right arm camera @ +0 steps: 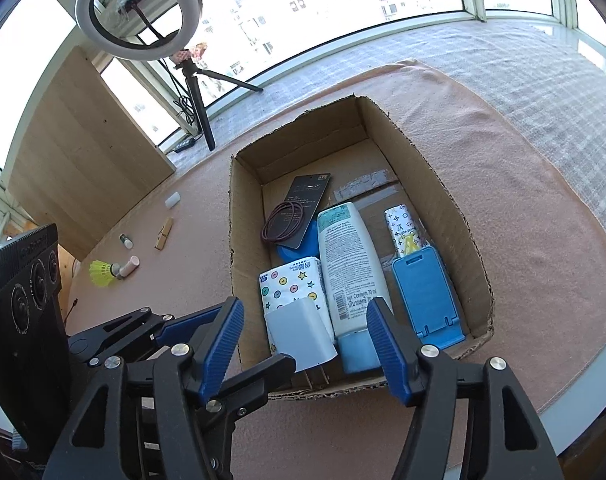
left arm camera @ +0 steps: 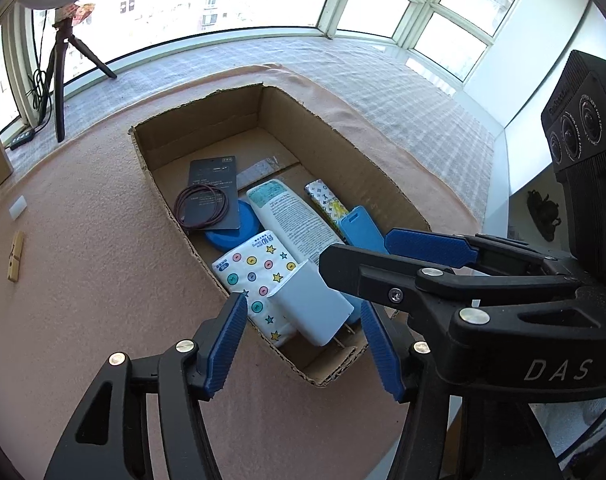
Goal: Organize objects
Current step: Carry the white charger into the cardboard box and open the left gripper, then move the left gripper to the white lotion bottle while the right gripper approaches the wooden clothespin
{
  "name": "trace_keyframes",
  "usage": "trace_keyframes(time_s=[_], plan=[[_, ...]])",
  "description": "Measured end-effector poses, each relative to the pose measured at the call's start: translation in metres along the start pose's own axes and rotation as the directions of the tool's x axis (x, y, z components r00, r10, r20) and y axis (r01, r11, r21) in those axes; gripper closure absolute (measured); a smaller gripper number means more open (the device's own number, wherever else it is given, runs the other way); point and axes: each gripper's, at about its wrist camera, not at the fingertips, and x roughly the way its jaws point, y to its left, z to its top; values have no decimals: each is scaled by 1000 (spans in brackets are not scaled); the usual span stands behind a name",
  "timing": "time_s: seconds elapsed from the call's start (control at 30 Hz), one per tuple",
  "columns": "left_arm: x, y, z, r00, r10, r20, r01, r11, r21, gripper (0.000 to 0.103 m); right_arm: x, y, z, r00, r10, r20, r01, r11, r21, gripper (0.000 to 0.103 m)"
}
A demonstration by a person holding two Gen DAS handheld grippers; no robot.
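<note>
An open cardboard box stands on the pink cloth. Inside lie a dark card with hair bands, a blue lid, a white lotion tube, a star-print tissue pack, a patterned tube and a blue phone stand. A white charger plug leans on the tissue pack by the near wall. My left gripper and right gripper both stand open around the plug, pads clear of it.
Left of the box on the cloth lie a yellow shuttlecock, a pink stick, a small bottle, a clothespin and a white cap. A ring light on a tripod stands at the window.
</note>
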Motion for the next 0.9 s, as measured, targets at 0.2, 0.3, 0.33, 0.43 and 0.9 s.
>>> trace_keyframes(time_s=[0.2, 0.3, 0.33, 0.43, 0.9], plan=[[-10, 8, -5, 1000, -18, 11, 18, 1000, -25, 40, 0, 3, 0, 1000, 1, 4, -1, 1000, 5, 42], [-20, 12, -7, 999, -25, 26, 26, 999, -32, 40, 0, 5, -1, 1000, 3, 7, -3, 1000, 9, 42], [-23, 14, -8, 999, -26, 32, 27, 999, -36, 40, -1, 6, -1, 1000, 5, 8, -5, 1000, 9, 42], [-34, 22, -10, 999, -25, 48, 27, 998, -51, 40, -1, 10, 0, 1000, 13, 12, -13, 1000, 8, 43], [-80, 118, -38, 987, 140, 83, -120, 972, -203, 40, 14, 53, 7, 998, 55, 9, -55, 998, -40, 43]])
